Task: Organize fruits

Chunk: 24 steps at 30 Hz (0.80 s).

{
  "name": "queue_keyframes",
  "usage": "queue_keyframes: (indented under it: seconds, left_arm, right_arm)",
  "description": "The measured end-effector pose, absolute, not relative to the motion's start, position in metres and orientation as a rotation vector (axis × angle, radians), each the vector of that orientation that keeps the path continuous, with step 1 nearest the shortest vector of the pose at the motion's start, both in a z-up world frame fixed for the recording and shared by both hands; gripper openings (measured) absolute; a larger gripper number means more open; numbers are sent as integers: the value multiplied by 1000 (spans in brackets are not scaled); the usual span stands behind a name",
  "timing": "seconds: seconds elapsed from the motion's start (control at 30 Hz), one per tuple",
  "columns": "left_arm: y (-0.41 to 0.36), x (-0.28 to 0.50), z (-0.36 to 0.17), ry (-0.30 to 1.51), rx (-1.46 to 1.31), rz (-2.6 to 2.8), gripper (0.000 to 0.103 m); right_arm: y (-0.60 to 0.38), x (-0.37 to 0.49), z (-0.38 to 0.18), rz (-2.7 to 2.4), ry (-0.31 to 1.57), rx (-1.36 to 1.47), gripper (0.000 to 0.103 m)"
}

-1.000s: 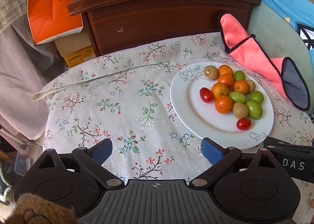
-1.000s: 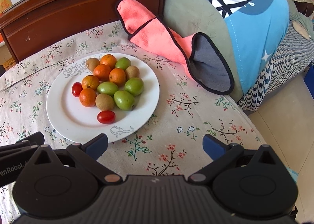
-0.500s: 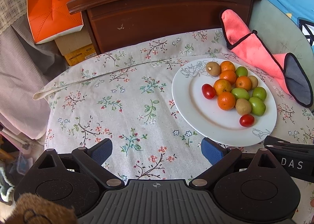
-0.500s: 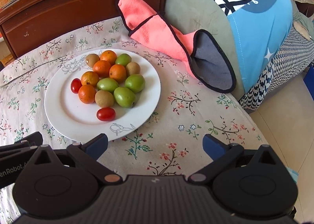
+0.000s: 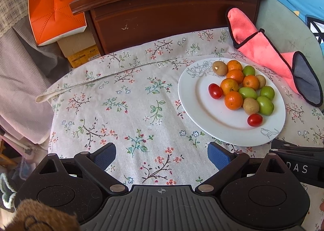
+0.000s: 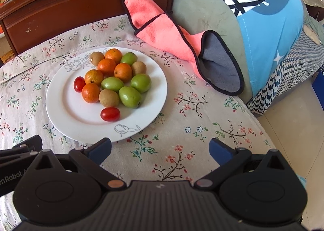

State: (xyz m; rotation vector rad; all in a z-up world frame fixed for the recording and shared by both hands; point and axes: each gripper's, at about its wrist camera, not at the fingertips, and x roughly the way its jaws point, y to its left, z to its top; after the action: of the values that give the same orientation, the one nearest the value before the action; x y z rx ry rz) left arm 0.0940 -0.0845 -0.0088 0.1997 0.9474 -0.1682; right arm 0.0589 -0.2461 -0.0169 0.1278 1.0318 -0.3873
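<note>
Both views have crept a little nearer the plate (image 6: 60,109) over the last second, fruit unmoved; left tongs (image 5: 162,155) and right tongs (image 6: 160,148) hang released and empty above the table (image 5: 121,109). Oranges (image 6: 106,67), green fruits (image 6: 129,94), brown fruits (image 6: 108,98) and two tomatoes (image 6: 110,114) sit mixed and touching at the plate's 1 o'clock side. Judgement: lift outer pieces singly, tomatoes gently; bare cloth at 9 o'clock gives room, table edge drops off at 3 o'clock.

Bright daylight, sharp, fisheye-warped edges
</note>
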Motion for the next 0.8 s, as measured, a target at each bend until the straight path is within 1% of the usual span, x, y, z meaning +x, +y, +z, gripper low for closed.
queue_keyframes:
  seconds: [0.43, 0.8]
  left_arm:
    - [-82, 78, -7, 931, 231, -171, 98]
    - [-66, 60, -8, 941, 206, -160, 98]
  right_arm:
    - [-241, 51, -15, -380, 1041, 105, 102]
    - [-228, 39, -12, -355, 1031, 56, 102]
